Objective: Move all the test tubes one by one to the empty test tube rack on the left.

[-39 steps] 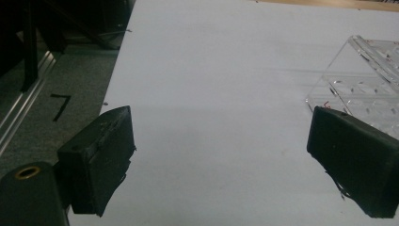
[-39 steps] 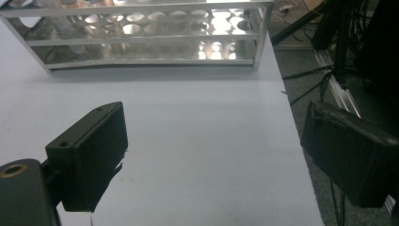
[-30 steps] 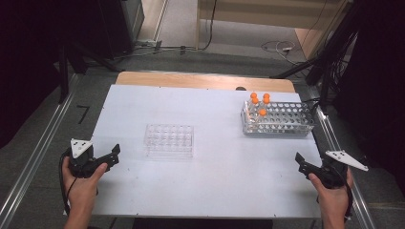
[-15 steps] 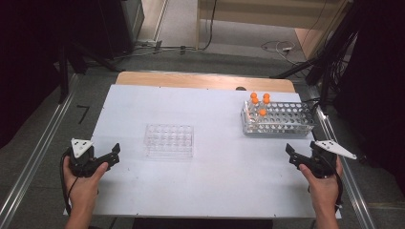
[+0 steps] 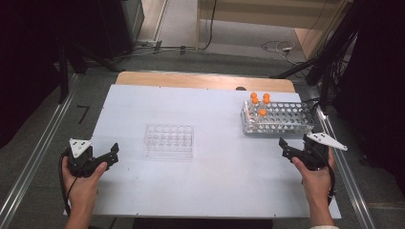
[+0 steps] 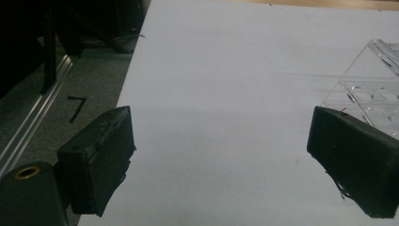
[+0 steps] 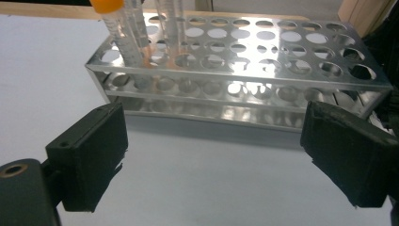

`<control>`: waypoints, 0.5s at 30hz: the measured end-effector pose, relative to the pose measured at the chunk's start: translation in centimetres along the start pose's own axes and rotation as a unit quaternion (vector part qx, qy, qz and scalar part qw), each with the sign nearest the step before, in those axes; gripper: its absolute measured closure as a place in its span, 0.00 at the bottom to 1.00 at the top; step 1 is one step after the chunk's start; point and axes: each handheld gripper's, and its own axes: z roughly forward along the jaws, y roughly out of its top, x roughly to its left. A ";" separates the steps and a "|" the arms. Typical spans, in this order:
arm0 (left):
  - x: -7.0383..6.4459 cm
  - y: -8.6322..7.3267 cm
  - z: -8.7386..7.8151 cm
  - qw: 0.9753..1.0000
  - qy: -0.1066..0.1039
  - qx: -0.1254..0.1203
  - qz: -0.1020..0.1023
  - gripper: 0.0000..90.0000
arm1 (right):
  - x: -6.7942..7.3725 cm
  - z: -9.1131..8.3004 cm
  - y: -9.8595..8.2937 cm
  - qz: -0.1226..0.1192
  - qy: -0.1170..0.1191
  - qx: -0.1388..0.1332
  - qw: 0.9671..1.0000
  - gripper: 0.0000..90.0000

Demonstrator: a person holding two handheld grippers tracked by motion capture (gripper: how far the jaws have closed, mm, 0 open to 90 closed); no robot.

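Note:
A metal tube rack (image 5: 282, 117) stands at the table's right rear with several orange-capped tubes (image 5: 262, 112) at its left end. A clear plastic rack (image 5: 169, 140) sits near the middle, with no tubes in it. My right gripper (image 5: 284, 149) hovers just in front of the metal rack, open, with nothing between its jaws. In the right gripper view, the metal rack (image 7: 244, 61) and one orange-capped tube (image 7: 117, 23) lie close ahead of the open right gripper (image 7: 211, 141). My left gripper (image 5: 112, 154) is open near the left edge, left of the clear rack (image 6: 371, 89).
The white table top (image 5: 215, 181) has bare room in the middle and front. A wooden strip (image 5: 200, 81) runs along its far edge. Metal rails (image 5: 33, 162) flank both sides, and cables lie on the floor behind.
My right gripper has moved left and forward, from the table's right edge to just in front of the metal rack. The left gripper has stayed put.

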 end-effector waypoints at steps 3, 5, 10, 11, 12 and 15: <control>0.1 0.0 -0.1 1.000 0.000 -0.002 -0.002 0.10 | 0.8 0.6 0.6 -0.003 0.007 -0.004 1.000 0.07; 0.1 0.0 -0.1 1.000 -0.001 -0.002 -0.002 0.10 | 1.1 0.9 0.7 -0.008 0.008 -0.003 1.000 0.07; 0.2 0.1 -0.1 1.000 -0.001 -0.002 -0.003 0.10 | 2.7 2.8 1.2 -0.023 0.014 0.007 1.000 0.07; 0.2 0.1 0.0 1.000 -0.001 -0.001 -0.003 0.10 | 2.9 3.1 1.3 -0.025 0.016 0.007 1.000 0.07; 0.2 0.1 0.0 1.000 -0.001 -0.001 -0.003 0.10 | 3.0 3.4 1.4 -0.028 0.016 0.008 0.999 0.07; 0.1 0.1 0.1 1.000 -0.002 0.001 -0.001 0.10 | 3.4 4.0 1.7 -0.031 0.012 0.003 0.999 0.12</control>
